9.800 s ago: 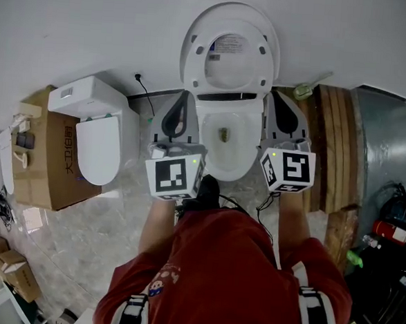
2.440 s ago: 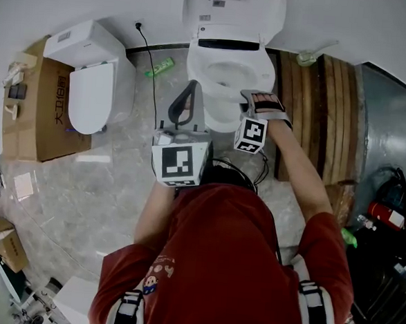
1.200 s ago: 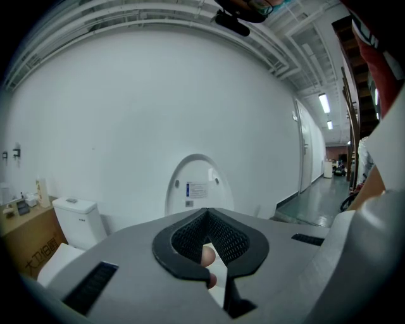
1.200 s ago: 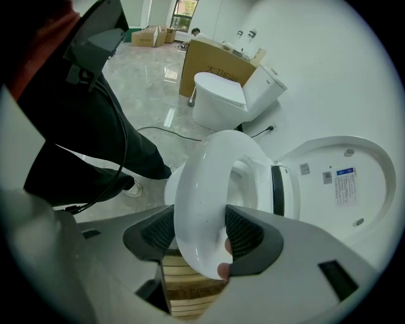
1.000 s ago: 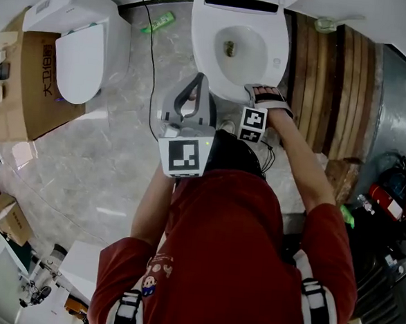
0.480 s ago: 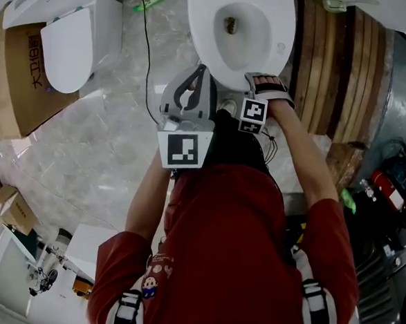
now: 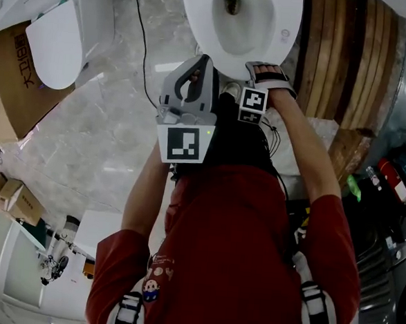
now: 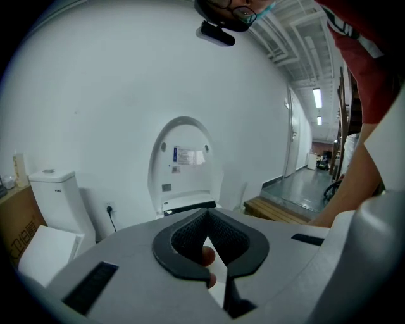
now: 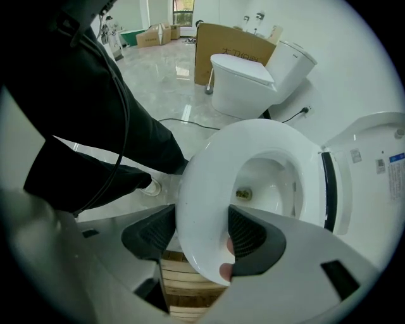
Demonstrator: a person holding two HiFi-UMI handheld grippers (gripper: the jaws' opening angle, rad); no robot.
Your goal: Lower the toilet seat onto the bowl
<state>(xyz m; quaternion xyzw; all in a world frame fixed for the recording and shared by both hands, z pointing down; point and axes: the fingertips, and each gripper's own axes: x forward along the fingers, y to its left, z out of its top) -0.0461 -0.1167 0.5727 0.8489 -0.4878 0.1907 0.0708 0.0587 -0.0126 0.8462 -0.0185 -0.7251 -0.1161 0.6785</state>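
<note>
The white toilet seat lies over the bowl, its front rim between my right gripper's jaws. Both black pads press on that rim, and the gripper points straight down. In the head view the right gripper sits at the bowl's front edge. I cannot tell whether the seat rests on the bowl. The lid stands upright against the wall. My left gripper hangs left of the bowl's front, its jaws shut with nothing between them.
A second white toilet stands on the left beside a cardboard box. Wooden planks lie to the right of the bowl. A black cable runs across the marble floor. Dark clutter sits at the far right.
The seat has left the upright lid and come down over the bowl with my right gripper on its front rim. Both grippers have sunk over the last second.
</note>
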